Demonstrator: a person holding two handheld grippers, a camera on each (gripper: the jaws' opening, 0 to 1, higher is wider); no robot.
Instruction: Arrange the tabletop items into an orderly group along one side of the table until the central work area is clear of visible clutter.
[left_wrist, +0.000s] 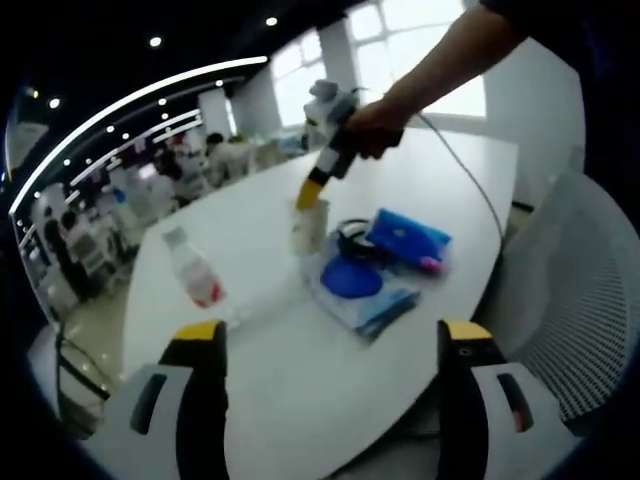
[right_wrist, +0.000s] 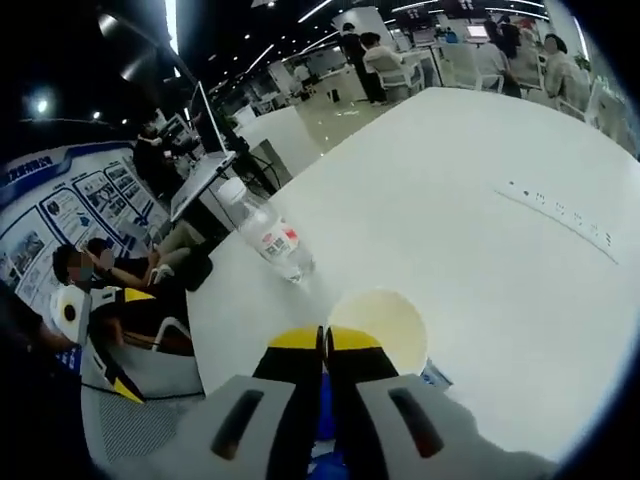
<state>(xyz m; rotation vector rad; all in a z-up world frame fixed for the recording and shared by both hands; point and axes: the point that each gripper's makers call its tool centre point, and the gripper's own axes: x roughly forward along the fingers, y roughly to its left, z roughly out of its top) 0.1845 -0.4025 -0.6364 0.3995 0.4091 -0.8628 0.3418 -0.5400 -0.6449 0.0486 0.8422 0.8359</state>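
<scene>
My right gripper (right_wrist: 325, 340) is shut on the near rim of a pale paper cup (right_wrist: 382, 322), which stands upright on the white table (right_wrist: 480, 130). In the left gripper view a hand holds that gripper (left_wrist: 312, 192) from above, its yellow tips at the top of the cup (left_wrist: 308, 228). A clear plastic bottle (left_wrist: 192, 268) with a red label lies on its side left of the cup (right_wrist: 268, 238). Right of the cup lie a blue pouch (left_wrist: 407, 238), a black cable coil (left_wrist: 350, 238) and a round blue item (left_wrist: 350, 277) on a clear bag. My left gripper (left_wrist: 332, 335) is open, held back over the table's near edge.
A white mesh chair (left_wrist: 580, 290) stands at the table's right side. A thin cable (left_wrist: 470, 180) trails from the right gripper across the table (left_wrist: 300, 380). A row of small marks (right_wrist: 560, 215) runs across the far tabletop. People sit at desks in the background.
</scene>
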